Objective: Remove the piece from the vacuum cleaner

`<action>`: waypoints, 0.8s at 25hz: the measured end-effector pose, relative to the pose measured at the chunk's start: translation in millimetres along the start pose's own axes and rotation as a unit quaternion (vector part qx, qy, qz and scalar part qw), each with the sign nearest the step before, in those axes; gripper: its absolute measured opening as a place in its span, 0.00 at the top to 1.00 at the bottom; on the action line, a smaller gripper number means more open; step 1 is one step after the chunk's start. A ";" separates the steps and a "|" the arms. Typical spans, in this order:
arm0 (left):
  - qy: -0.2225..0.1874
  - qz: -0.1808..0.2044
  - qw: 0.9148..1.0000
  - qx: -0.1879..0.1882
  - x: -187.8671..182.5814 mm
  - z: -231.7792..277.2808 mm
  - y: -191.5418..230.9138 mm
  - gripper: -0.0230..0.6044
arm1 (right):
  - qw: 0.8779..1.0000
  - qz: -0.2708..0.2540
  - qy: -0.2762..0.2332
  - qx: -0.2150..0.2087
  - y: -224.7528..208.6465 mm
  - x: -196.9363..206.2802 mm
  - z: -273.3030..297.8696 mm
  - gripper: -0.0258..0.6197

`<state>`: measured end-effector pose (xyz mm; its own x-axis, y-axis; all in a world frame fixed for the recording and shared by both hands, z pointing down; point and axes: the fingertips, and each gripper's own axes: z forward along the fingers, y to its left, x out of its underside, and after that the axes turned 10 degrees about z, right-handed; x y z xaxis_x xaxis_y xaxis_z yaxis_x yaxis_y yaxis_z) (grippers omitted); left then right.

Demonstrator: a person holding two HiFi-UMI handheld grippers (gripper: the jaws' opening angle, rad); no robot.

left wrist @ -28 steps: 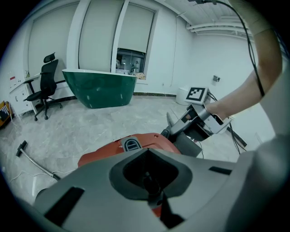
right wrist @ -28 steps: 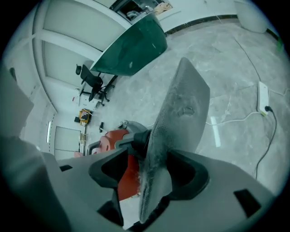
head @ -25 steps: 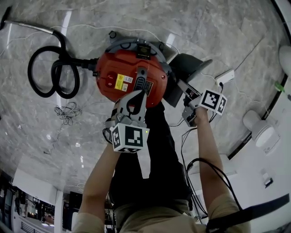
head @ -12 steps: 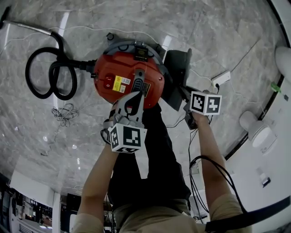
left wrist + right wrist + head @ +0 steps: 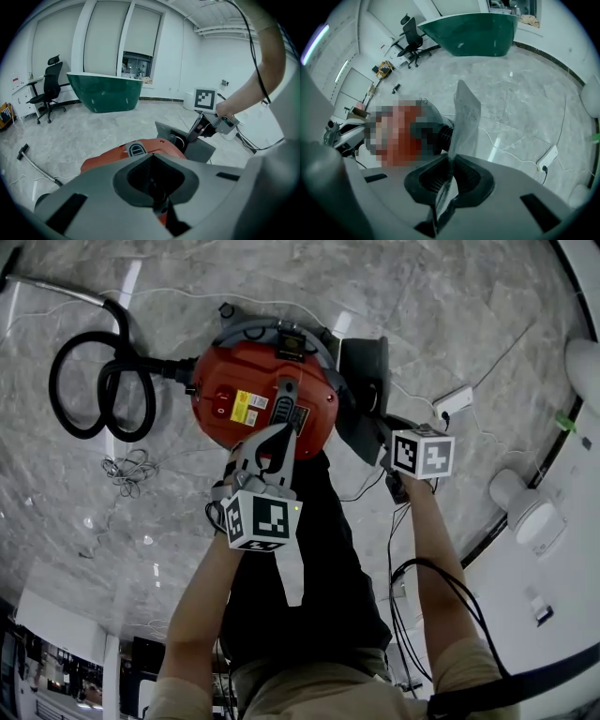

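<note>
Where the red vacuum cleaner (image 5: 262,399) sits on the marble floor (image 5: 450,306), a coiled black hose (image 5: 98,381) lies at its left and a white power strip (image 5: 453,401) at its right. The left gripper (image 5: 157,199) has its jaws together on the cleaner's handle (image 5: 286,399). The right gripper (image 5: 447,187) jaws have just been closing and are clamped on the piece (image 5: 466,117). The piece is a thin grey panel at the cleaner's right side, on edge, with its long axis pointing away from the person. The yellow label (image 5: 246,409) is too small to read.
</note>
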<state>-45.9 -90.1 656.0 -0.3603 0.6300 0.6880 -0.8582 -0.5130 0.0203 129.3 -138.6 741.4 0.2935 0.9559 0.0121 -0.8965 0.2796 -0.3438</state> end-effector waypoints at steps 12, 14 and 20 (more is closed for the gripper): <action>-0.008 0.001 1.000 -0.005 -0.5 -0.8 -0.3 0.96 | 1.000 -0.020 0.007 0.017 7.5 0.4 2.8 0.91; -0.008 0.000 1.000 -0.005 -0.6 -0.8 -0.6 0.96 | 0.999 -0.034 0.000 0.024 -0.6 1.5 -3.1 0.93; -0.017 -0.006 1.000 -0.014 -1.1 -0.6 0.5 0.96 | 0.994 -0.106 0.004 -0.026 10.6 5.5 1.0 0.93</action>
<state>-46.2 -90.7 654.8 -0.3373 0.6156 0.7122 -0.8724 -0.4887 0.0092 121.1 -130.2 738.8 0.4770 0.8750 0.0825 -0.7957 0.4698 -0.3824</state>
